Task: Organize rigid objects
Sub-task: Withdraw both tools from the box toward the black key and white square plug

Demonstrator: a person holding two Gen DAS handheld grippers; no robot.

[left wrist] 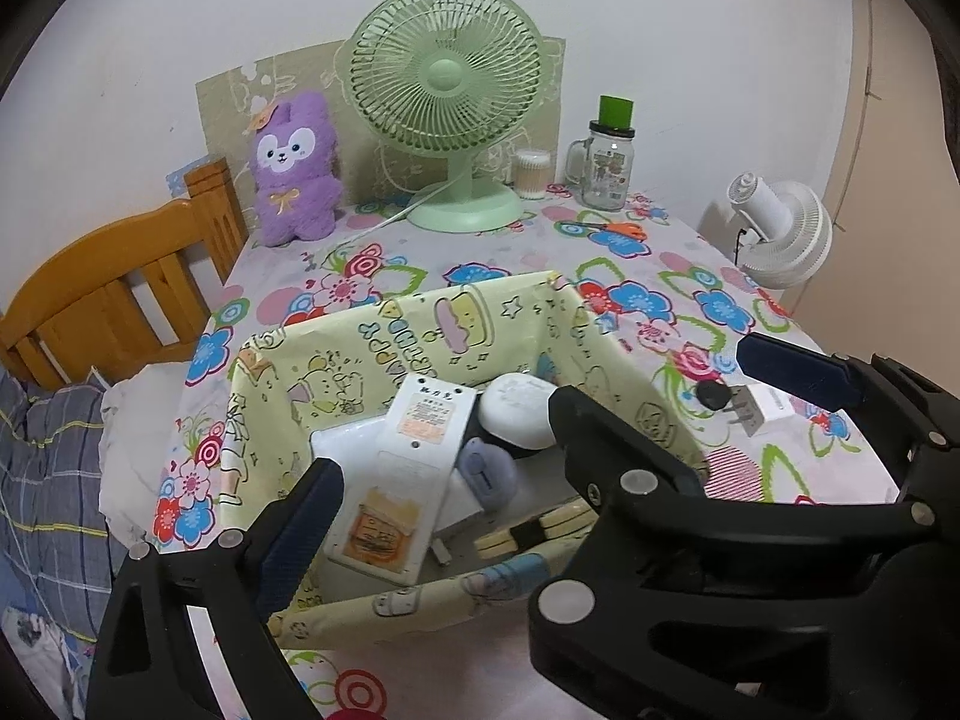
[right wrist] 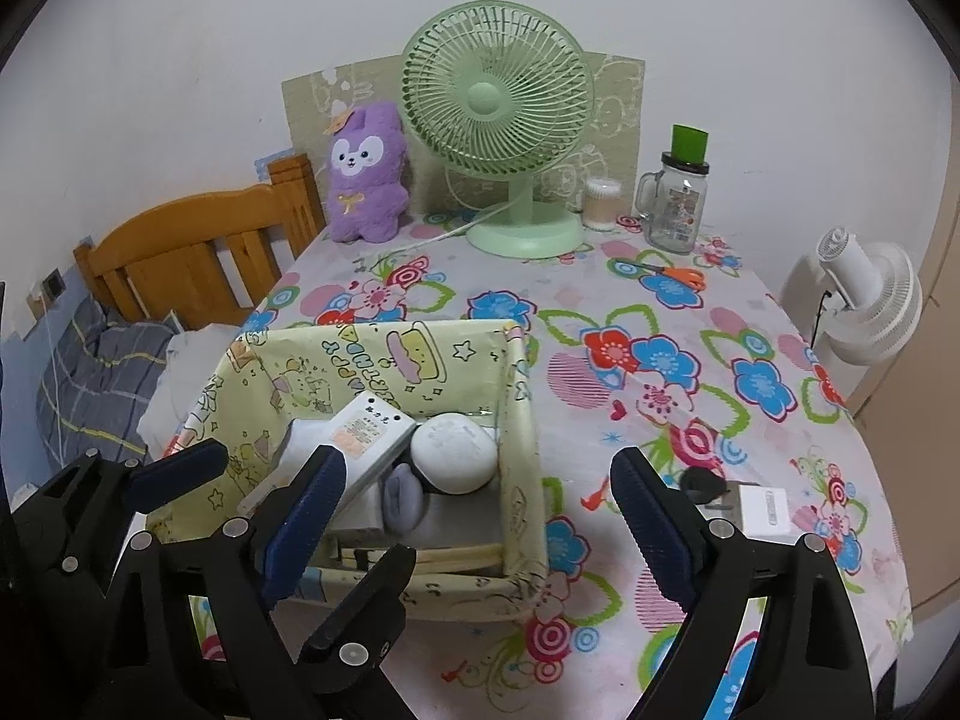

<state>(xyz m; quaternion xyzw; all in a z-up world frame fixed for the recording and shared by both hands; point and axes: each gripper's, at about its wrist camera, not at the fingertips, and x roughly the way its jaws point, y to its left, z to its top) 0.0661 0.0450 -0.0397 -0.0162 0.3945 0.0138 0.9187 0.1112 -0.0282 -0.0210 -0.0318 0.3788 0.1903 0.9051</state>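
Left wrist view shows our left gripper (left wrist: 534,414) over the box (left wrist: 420,330), jaws wide apart with nothing between them. Our right gripper (right wrist: 474,492) hangs beside it, jaws likewise spread and empty, straddling the box's right wall. We judge both are clear of the load. Inside the box lie a white remote (left wrist: 408,456), leaning on the heap, a white oval case (left wrist: 519,414), a small grey piece (left wrist: 489,468) and some flat bits at the bottom. On the worktop (right wrist: 660,312), just right of the box, a white charger (right wrist: 759,507) lies unsorted, probably next.
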